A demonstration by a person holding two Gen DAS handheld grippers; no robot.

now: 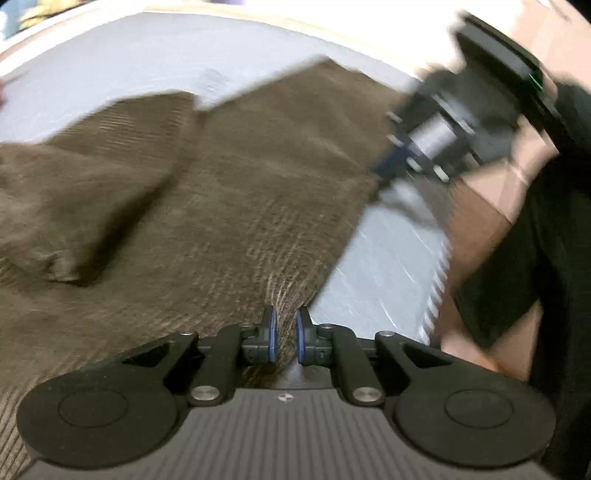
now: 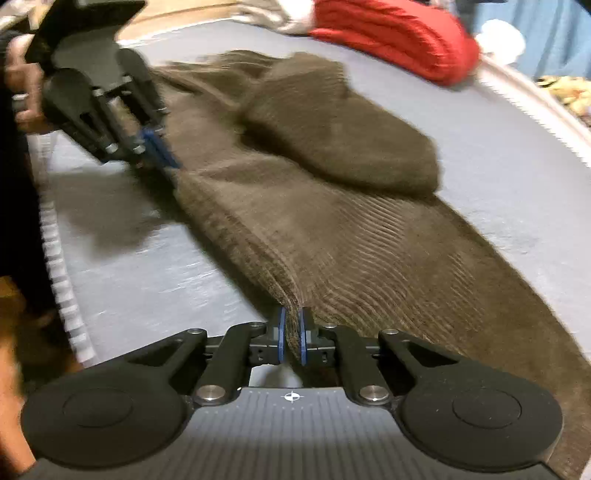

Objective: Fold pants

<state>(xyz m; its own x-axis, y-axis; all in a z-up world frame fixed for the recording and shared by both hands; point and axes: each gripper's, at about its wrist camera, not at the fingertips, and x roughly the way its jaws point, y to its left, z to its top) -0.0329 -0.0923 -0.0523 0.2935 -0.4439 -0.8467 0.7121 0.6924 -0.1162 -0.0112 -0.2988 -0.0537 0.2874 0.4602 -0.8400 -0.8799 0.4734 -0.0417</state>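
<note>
Brown corduroy pants [image 1: 229,192] lie spread on a grey-white surface [image 1: 110,74], with one part folded over on itself. My left gripper [image 1: 285,323] is shut on the pants' edge, the cloth pinched between its blue pads. My right gripper [image 2: 293,325] is shut on another point of the same edge of the pants [image 2: 332,229]. In the left wrist view the right gripper [image 1: 384,173] shows at the right on the cloth's edge. In the right wrist view the left gripper [image 2: 162,155] shows at the upper left on the cloth. Both views are blurred by motion.
A folded red cloth [image 2: 399,40] lies at the far right of the surface [image 2: 517,184]. A pale cloth [image 2: 273,18] lies beside it. The surface's ribbed edge [image 2: 62,295] runs along the left, by the person's dark-clothed body [image 1: 546,240].
</note>
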